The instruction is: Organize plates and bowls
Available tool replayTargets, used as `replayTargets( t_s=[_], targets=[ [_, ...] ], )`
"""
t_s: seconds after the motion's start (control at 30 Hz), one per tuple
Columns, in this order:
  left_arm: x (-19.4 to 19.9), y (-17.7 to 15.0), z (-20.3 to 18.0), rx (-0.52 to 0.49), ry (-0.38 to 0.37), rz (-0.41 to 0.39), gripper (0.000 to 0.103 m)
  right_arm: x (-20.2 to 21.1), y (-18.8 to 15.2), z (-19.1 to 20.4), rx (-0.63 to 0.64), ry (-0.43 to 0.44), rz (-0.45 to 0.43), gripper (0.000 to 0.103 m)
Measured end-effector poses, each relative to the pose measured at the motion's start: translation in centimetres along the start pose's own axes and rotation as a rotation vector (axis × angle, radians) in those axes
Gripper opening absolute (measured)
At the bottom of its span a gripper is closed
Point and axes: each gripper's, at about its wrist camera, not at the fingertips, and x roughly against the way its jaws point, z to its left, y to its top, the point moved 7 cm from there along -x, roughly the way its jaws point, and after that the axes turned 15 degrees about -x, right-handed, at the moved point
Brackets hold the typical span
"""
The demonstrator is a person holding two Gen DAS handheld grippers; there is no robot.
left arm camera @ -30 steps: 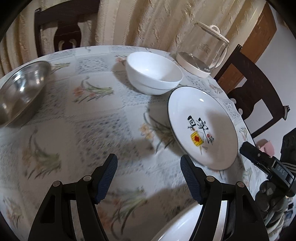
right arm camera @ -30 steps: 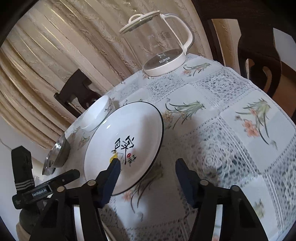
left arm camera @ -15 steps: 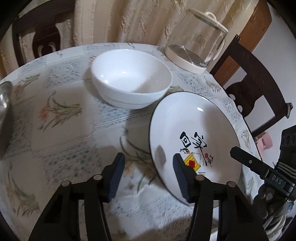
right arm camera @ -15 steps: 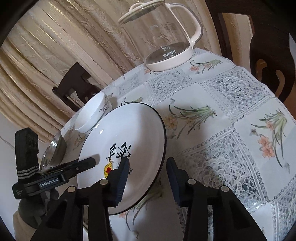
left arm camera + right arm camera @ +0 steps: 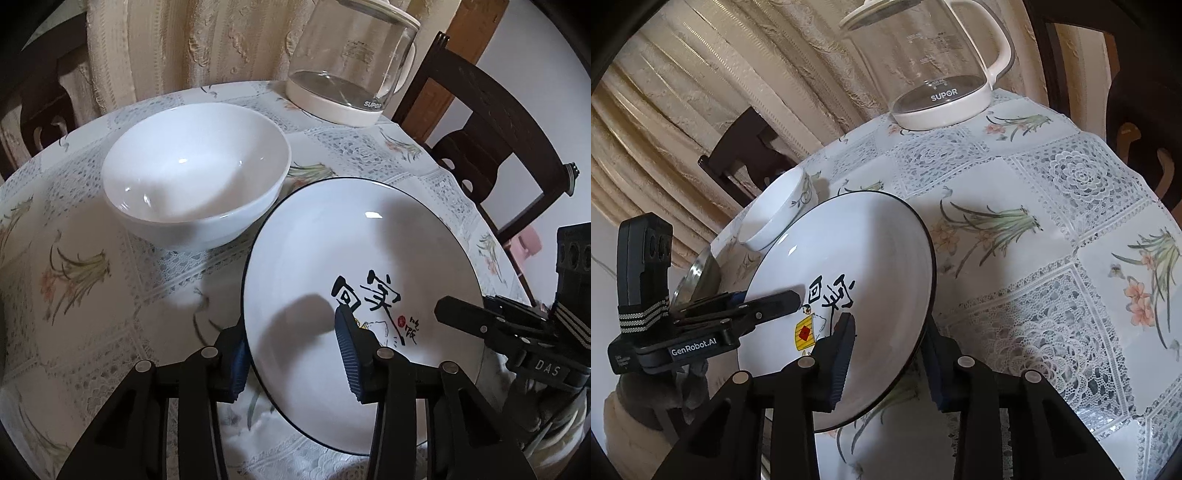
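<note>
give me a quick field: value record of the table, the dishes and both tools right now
plate: white, dark rim, painted characters, on the floral tablecloth
bowl: white, empty, upright, just behind the plate
kettle: glass, at the far table edge
left tool: open, fingers straddling the plate's left rim
right tool: open, straddling the right rim
plate gripped: not yet

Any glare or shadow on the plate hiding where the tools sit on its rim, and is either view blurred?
Left wrist view: sharp; the left tool casts a soft shadow on the plate, its print still readable, and only a small glint near the far rim. Right wrist view: sharp, evenly lit, the right tool straddling the rim; fisheye bends the table edge.
</note>
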Motion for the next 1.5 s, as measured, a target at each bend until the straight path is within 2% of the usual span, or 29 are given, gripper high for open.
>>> replayTargets(
  t_s=[0.37,0.6,0.9,1.13,1.5],
  targets=[
    [0.7,-0.3,-0.4,-0.004,0.006,-0.007,0.043,0.8,-0.7,0.4,0.028,-0.019,-0.015,0.038],
    [2.8,-0.3,-1.9,-0.036,0.039,-0.042,0.043,2.5,-1.1,0.9,0.057,-0.018,-0.047,0.038],
    [6.0,-1.8,-3.5,-0.021,0.035,-0.092,0.043,5.5,-2.9,2.1,0.085,0.016,-0.073,0.038],
    [9.2,-4.2,-5.2,-0.013,0.038,-0.129,0.043,8.1,-5.5,3.0,0.101,0.055,-0.086,0.038],
    [12.4,-10.7,-7.1,0.031,0.025,-0.128,0.043,10.2,-10.9,3.8,0.136,0.089,-0.039,0.038]
  ],
)
